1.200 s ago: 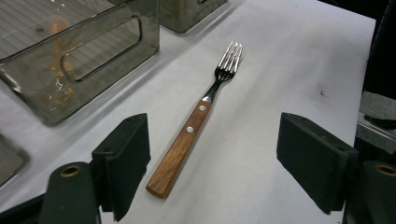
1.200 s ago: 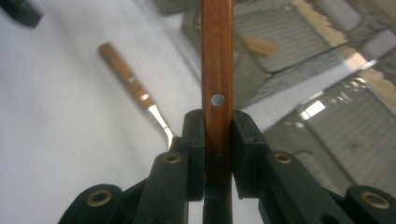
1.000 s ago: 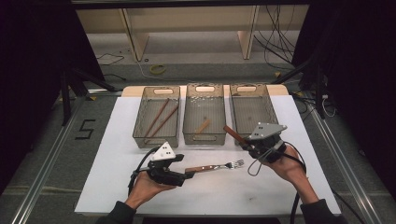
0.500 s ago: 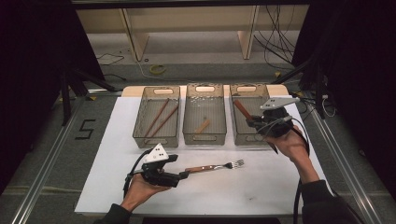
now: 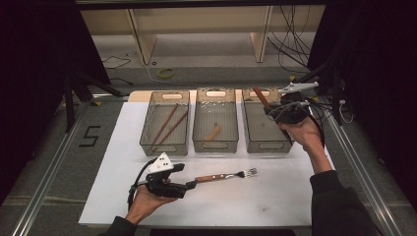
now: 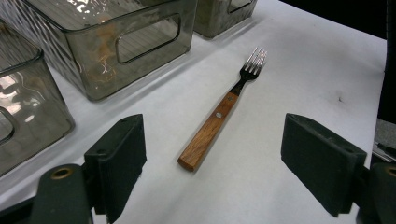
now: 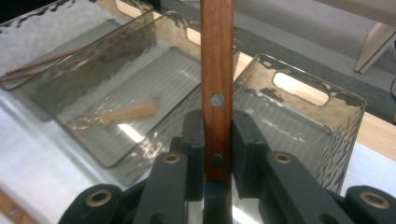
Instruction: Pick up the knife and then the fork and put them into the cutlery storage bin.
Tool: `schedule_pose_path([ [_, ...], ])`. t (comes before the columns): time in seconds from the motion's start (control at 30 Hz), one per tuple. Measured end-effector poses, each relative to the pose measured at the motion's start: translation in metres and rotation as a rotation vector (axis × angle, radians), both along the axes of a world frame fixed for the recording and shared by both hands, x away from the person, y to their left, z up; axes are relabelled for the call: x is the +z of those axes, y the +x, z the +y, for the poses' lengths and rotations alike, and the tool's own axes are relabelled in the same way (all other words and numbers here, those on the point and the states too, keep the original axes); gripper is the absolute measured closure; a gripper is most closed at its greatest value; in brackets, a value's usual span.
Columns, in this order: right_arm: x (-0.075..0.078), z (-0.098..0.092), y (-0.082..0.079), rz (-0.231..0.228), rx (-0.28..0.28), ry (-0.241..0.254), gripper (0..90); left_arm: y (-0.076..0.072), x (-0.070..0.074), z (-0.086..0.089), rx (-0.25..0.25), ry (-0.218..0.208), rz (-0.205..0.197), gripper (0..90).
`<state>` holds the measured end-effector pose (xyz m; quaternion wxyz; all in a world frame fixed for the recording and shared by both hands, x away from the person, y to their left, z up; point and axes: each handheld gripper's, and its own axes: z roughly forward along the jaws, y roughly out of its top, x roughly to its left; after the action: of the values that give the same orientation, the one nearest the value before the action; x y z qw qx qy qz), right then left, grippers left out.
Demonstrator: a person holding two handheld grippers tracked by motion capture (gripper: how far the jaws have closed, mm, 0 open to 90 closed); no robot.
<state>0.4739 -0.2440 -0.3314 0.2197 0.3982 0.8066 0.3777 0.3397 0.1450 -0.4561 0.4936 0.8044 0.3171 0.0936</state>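
- While two chopsticks (image 5: 166, 127) are kept in the left bin (image 5: 165, 96), a wooden piece (image 5: 213, 132) lies in the middle bin (image 5: 215, 92).
- A wooden handle (image 7: 217, 70) is clenched by the right gripper (image 7: 218, 140) above the right bin (image 5: 265, 143).
- The fork (image 6: 219, 113) is left on the counter (image 5: 275, 196), between the released left gripper (image 6: 215, 163) jaws.

A fork (image 6: 223, 109) with a smooth varnished wooden handle and shiny metal prongs is seen on a matt white tabletop (image 5: 275, 196). Three bins (image 5: 215, 123) are made of glossy, rippled, smoky see-through plastic.
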Motion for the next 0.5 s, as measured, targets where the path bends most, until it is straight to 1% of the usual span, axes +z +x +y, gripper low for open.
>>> schedule_pose_path([
  [0.27,-0.01,0.008,0.028,0.04,-0.05,-0.009,77.7,-0.001,-0.001,0.001,0.006,0.012,-0.014,21.4],
  [0.3,-0.012,0.009,0.032,0.041,-0.058,-0.01,77.7,-0.001,-0.001,0.001,0.009,0.005,-0.015,21.4],
  [0.43,-0.019,0.015,0.044,0.063,-0.085,-0.005,77.6,-0.001,-0.001,0.002,0.008,0.01,-0.019,21.3],
  [0.5,-0.023,0.018,0.05,0.073,-0.094,-0.007,77.6,-0.001,-0.002,0.001,0.007,0.006,-0.019,21.3],
])
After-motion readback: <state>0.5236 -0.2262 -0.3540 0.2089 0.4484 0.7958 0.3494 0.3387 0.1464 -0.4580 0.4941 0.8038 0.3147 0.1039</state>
